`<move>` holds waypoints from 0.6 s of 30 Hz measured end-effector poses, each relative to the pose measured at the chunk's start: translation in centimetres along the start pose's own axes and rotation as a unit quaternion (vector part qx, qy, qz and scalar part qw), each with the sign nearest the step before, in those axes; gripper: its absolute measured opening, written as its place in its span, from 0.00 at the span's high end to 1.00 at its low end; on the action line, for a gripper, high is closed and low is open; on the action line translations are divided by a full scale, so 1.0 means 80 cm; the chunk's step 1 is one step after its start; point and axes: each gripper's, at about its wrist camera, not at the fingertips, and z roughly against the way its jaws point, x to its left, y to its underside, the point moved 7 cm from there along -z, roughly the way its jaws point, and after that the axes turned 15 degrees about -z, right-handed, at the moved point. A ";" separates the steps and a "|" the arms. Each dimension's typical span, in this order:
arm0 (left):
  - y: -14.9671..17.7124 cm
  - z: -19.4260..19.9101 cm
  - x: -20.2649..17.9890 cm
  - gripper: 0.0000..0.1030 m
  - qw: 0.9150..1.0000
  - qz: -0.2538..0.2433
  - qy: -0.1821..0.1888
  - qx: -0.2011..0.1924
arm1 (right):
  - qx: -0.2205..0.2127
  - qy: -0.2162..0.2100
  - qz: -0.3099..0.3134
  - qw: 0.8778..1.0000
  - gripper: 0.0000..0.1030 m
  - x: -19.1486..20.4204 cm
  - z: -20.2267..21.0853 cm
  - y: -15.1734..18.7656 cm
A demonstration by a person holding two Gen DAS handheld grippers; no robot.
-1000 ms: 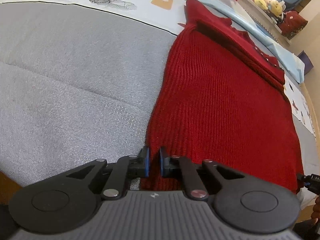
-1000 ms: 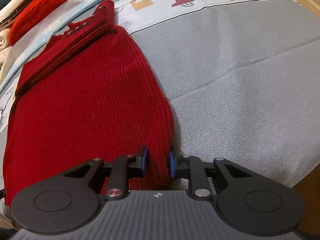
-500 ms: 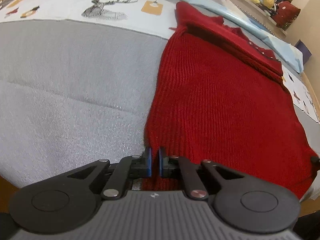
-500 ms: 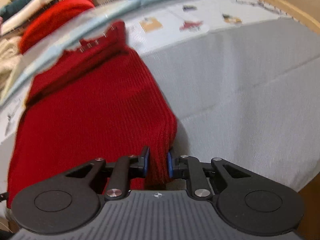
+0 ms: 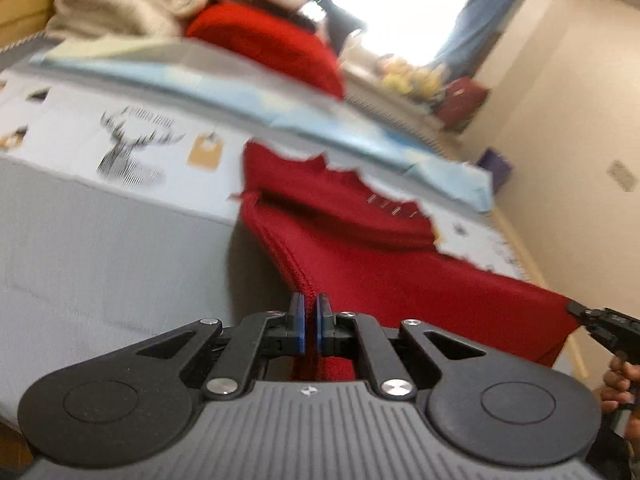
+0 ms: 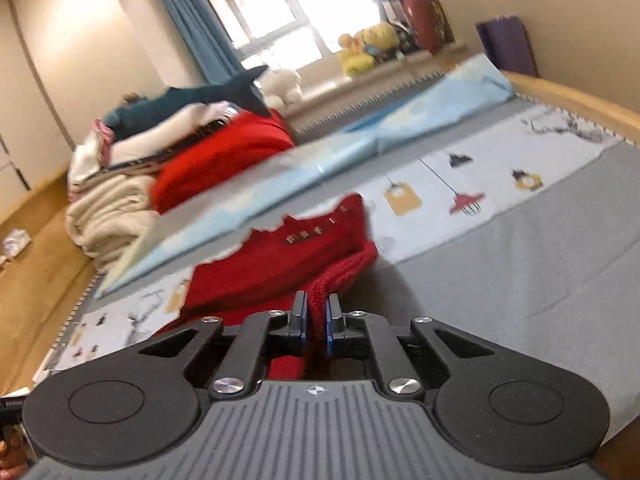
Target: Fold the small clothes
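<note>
**Both grippers pinch the hem corners of a red knit sweater, raised off the bed**

The left gripper [image 5: 309, 322] has its blue pads drawn narrow, with a ribbed edge of the red sweater [image 5: 360, 248] clamped between them. The right gripper [image 6: 317, 320] has just been closing; its pads now press on a thick fold of the same sweater [image 6: 280, 264]. In the left wrist view the right gripper [image 5: 600, 322] also shows at the far right edge, gripping the opposite corner, with a hand [image 5: 620, 384] below it.

The near edge of the sweater hangs lifted between the two grips, casting a shadow on the cover, while its far part, with a row of small metal fastenings near the scalloped neckline, lies on the bed.

No box or basket is in view. The surface is a grey bed cover [image 5: 100, 248] that gives way further off to a white printed sheet [image 5: 132, 148] bearing a deer head, tags and lamps. Beyond that lies a folded pale blue blanket [image 6: 400, 128]. Behind it sits a heap of textiles [image 6: 120, 208]: cream knits, a folded red item, and a dark teal plush on top. Wooden bed edges frame the mattress. Further back, a bright window with a blue curtain [image 6: 192, 20], soft toys [image 6: 360, 52] on the sill and beige walls. Both views are blurred.
</note>
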 end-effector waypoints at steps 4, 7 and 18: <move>-0.005 0.045 -0.001 0.96 1.000 0.008 0.020 -0.017 | -0.016 -0.020 0.014 1.000 0.93 0.011 0.045 -0.002; -0.003 0.084 0.006 0.96 0.999 0.026 0.031 -0.026 | -0.024 -0.033 0.010 0.999 0.94 0.012 0.085 0.002; -0.032 0.036 0.062 0.96 0.997 0.072 0.015 0.019 | 0.012 -0.010 -0.053 0.998 0.94 -0.024 0.050 -0.022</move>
